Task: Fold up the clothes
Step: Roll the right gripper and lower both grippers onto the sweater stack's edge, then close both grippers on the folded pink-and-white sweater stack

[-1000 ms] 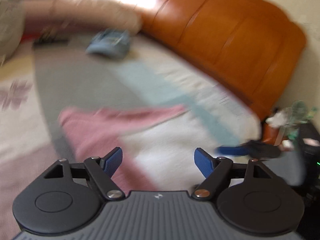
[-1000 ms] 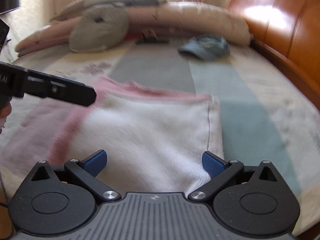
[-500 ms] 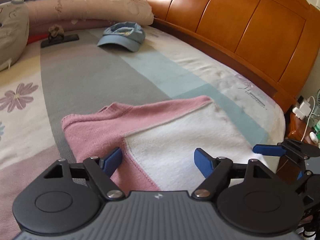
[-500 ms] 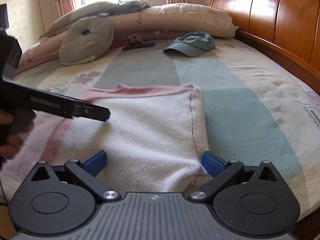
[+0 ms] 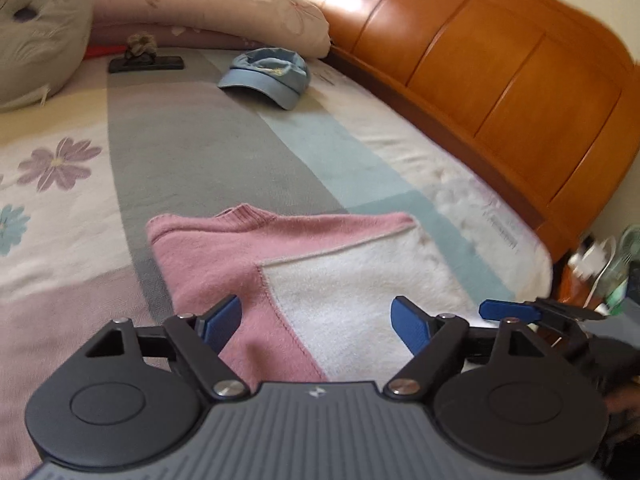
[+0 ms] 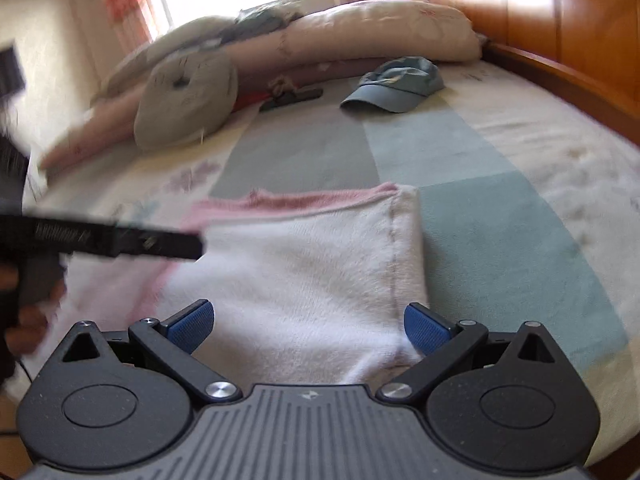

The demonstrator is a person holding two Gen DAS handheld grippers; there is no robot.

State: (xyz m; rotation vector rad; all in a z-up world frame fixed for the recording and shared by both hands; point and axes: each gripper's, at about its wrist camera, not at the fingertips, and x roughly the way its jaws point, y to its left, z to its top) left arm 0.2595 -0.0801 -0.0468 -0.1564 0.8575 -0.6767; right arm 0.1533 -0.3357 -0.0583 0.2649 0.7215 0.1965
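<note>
Pink-and-white sweater flat on bed, left gripper and right gripper above it, jaws wide, empty.

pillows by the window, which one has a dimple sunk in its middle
The grey round cushion, leaning against the long pink bolster. It has a tufted dimple in its centre; the bolster is long and smooth, with no dimple.

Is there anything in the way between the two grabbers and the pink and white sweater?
Nothing visible is. The left gripper and the right gripper both sit open right at the near edge of the sweater. The blue cap lies far behind it on the bed.
</note>
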